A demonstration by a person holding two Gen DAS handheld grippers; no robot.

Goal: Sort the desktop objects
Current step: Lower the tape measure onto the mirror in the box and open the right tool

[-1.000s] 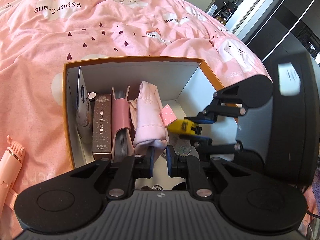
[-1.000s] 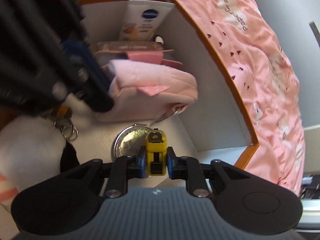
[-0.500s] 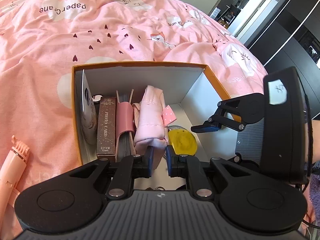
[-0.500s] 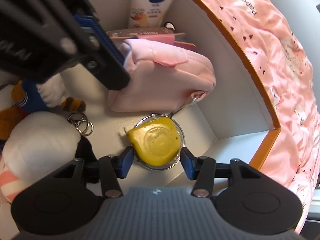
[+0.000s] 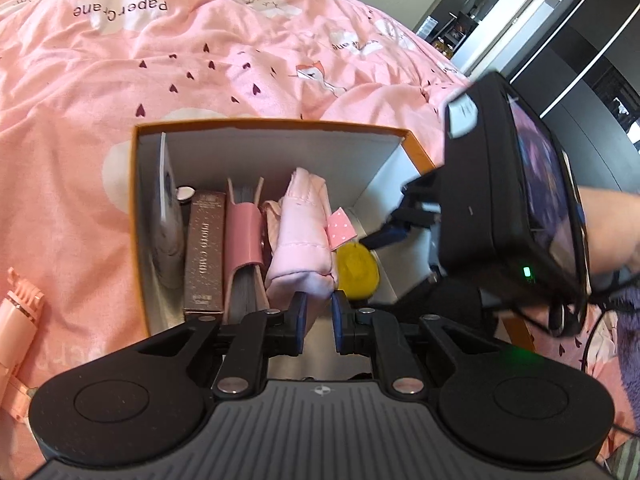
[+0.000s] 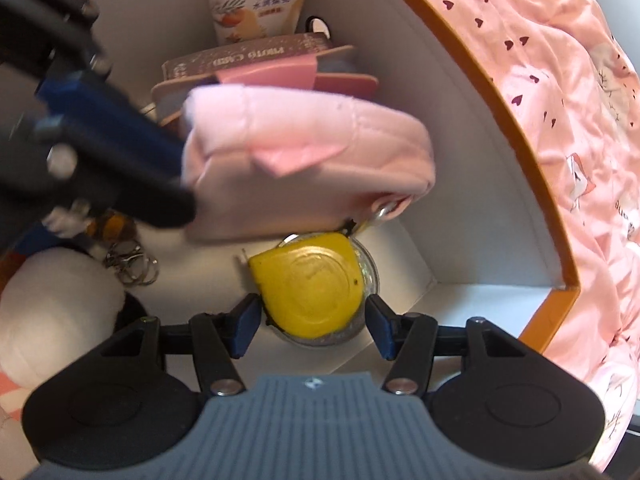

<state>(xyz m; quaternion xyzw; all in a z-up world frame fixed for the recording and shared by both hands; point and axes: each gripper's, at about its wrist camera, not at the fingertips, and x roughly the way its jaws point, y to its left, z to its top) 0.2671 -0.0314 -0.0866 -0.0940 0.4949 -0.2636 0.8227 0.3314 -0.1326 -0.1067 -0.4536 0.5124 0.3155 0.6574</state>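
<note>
Left wrist view: an orange-rimmed box [image 5: 134, 200] sits on a pink bed cover [image 5: 200, 72]. The left tool [image 5: 318, 314] is nearly clenched, grasping nothing, just in front of the pink pouch [image 5: 300, 240] inside the box. The yellow tape measure [image 5: 356, 266] lies right of the pouch on the box floor.

Right wrist view: the right tool [image 6: 312, 326] is released, fingers [image 6: 246, 326] spread on either side of the tape measure [image 6: 310, 286], not pressing it. The measure lies flat on a round tin [image 6: 370, 276], just below the pouch [image 6: 304, 164].
</note>
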